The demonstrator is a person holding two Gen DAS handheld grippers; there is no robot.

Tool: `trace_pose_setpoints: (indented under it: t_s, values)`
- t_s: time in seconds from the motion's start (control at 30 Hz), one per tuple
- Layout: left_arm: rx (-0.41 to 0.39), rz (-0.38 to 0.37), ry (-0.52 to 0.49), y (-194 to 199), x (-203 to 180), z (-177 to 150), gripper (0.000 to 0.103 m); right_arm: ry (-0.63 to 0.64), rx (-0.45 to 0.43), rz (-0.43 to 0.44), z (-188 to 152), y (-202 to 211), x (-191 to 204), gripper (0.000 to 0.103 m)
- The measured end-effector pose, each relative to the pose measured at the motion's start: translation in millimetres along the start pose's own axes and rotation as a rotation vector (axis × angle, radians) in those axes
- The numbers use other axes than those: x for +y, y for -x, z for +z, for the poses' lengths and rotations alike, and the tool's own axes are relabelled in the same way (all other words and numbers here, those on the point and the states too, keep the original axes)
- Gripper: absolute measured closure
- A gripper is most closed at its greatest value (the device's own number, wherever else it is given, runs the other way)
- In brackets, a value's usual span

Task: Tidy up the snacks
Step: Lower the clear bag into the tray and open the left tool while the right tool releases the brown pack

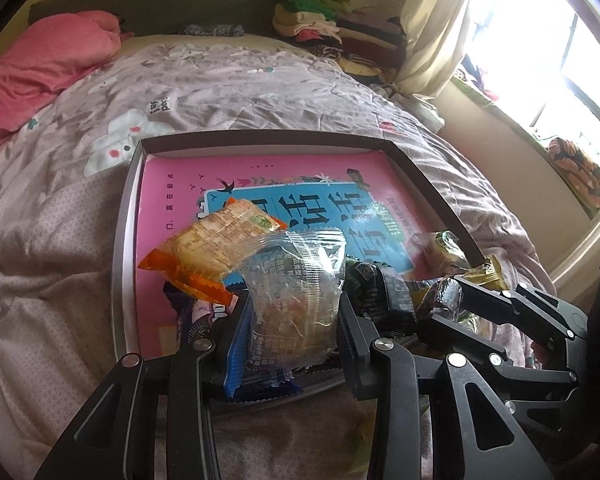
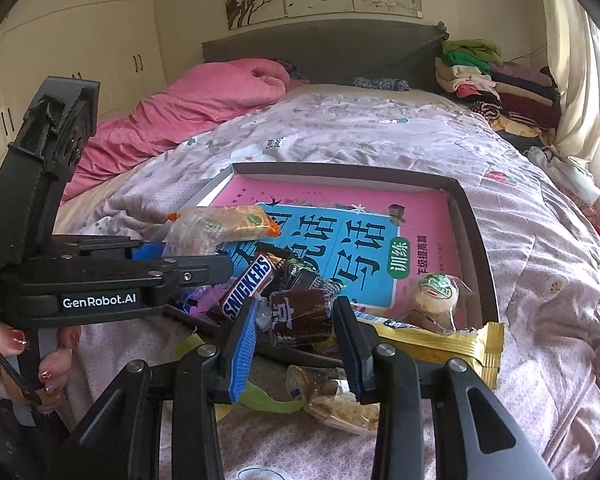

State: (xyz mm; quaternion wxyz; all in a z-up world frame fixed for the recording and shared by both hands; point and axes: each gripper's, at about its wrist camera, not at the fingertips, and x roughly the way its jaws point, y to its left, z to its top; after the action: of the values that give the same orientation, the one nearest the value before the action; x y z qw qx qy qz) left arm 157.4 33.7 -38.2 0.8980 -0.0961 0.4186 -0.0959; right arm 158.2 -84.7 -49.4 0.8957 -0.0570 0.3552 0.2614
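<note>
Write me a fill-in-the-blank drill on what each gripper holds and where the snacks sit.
1. The left gripper is shut on a ____ cake packet.
2. The right gripper is shut on a dark ____ candy.
3. The Snickers bar lies in a tray lined with a ____ book.

Missing words: clear; brown; pink

Quilted bedspread (image 1: 240, 92): pale lilac with white flower and rabbit motifs. Crumpled blanket (image 2: 188, 112) at 10 o'clock: solid pink. Shallow cardboard tray (image 2: 478, 216): dark brown walls. Flat book (image 1: 188, 184) lining it: pink cover, blue panel, black characters. Plastic snack packet (image 1: 216, 248): orange ends, tan print. Snickers bar (image 2: 249, 286): brown wrapper, white lettering. Foil wrapper (image 2: 440, 340) at 4 o'clock: gold.
</note>
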Motion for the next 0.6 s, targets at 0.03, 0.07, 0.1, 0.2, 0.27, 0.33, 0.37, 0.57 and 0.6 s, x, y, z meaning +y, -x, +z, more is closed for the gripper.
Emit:
trace_pose_setpoints:
  t_s: [0.03,0.07,0.1,0.2,0.27,0.33,0.37,0.57,0.6]
  values:
    - [0.001,0.001,0.000,0,0,0,0.062,-0.001,0.002,-0.001,0,0,0,0.064]
    - [0.000,0.003,0.000,0,0,0,0.062,-0.001,0.002,-0.003,0,-1,-1,0.064]
    - [0.000,0.004,0.000,0,1,1,0.062,-0.002,0.004,-0.004,-1,-2,-1,0.064]
    - [0.000,0.005,0.000,-1,1,2,0.062,-0.002,0.014,-0.012,-1,-5,-3,0.064]
    - [0.002,0.004,-0.001,-1,1,2,0.062,0.000,0.020,-0.021,-1,-7,-4,0.064]
    - [0.001,0.004,-0.001,-1,1,2,0.062,0.003,0.023,-0.029,-1,-8,-6,0.064]
    - [0.002,0.005,-0.002,-1,1,2,0.062,0.005,0.026,-0.036,-1,-9,-7,0.064]
    - [0.002,0.005,-0.002,-1,1,3,0.062,0.057,0.033,-0.092,-4,-11,-3,0.064]
    - [0.002,0.005,-0.002,-1,1,2,0.062,0.070,0.033,-0.103,-5,-11,-2,0.064]
